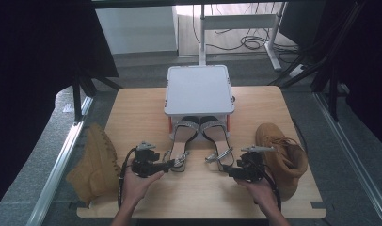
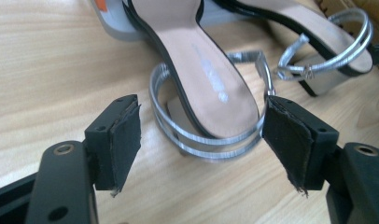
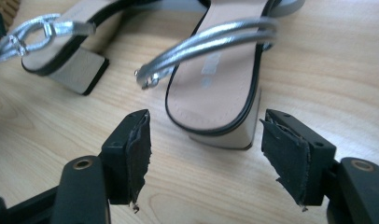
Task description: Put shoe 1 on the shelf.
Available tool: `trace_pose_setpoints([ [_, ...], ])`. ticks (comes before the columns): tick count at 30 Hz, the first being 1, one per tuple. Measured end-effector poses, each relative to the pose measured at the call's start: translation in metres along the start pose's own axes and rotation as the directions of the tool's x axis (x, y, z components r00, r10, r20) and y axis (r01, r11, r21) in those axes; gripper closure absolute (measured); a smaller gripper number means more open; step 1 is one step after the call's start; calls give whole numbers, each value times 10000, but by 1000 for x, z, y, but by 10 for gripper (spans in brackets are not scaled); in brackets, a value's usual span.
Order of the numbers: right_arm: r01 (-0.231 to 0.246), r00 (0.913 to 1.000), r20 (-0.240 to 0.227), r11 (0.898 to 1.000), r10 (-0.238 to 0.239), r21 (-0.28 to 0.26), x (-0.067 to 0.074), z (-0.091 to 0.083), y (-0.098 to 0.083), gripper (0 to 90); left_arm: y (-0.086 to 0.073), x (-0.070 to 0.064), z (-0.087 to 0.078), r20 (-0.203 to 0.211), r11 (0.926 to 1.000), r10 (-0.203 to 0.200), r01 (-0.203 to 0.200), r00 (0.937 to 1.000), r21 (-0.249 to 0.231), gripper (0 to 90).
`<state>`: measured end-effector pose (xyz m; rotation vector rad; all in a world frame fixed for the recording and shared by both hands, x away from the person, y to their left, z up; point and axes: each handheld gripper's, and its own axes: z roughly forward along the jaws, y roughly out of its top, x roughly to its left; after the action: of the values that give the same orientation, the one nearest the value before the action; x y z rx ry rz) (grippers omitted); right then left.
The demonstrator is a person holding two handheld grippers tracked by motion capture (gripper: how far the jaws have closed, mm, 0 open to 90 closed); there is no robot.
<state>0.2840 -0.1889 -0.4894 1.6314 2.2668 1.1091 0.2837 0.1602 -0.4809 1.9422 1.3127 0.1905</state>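
Sandals, left (image 1: 181,140) and right (image 1: 217,138), lie mid-bench, toes under a white box (image 1: 199,89). Left gripper (image 1: 171,164) and right gripper (image 1: 225,170) gape wide at their heels. Boots (image 1: 282,157) flank both side edges.

Two sandals (image 1: 202,141) lie side by side mid-table, toes under a box (image 1: 198,89) behind them. One boot (image 1: 97,162) lies far left, another (image 1: 281,155) far right.
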Motion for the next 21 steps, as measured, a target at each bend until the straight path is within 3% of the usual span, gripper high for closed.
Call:
trace_pose_setpoints([
  [4, 12, 9999, 107, 10000, -13, 58, 0, 5, -5, 319, -9, 1, 1, -337, 9993, 164, -153, 9993, 331, 266],
  [11, -28, 9998, 208, 9999, 25, 128, 0, 19, -10, 311, -20, -6, 13, -360, 9960, 531, -503, 9979, 740, 255],
  [21, 70, 9991, 424, 9999, -75, 102, 2, 27, -11, 307, -24, -15, 34, -654, 9939, 806, -753, 9946, 808, 255],
])
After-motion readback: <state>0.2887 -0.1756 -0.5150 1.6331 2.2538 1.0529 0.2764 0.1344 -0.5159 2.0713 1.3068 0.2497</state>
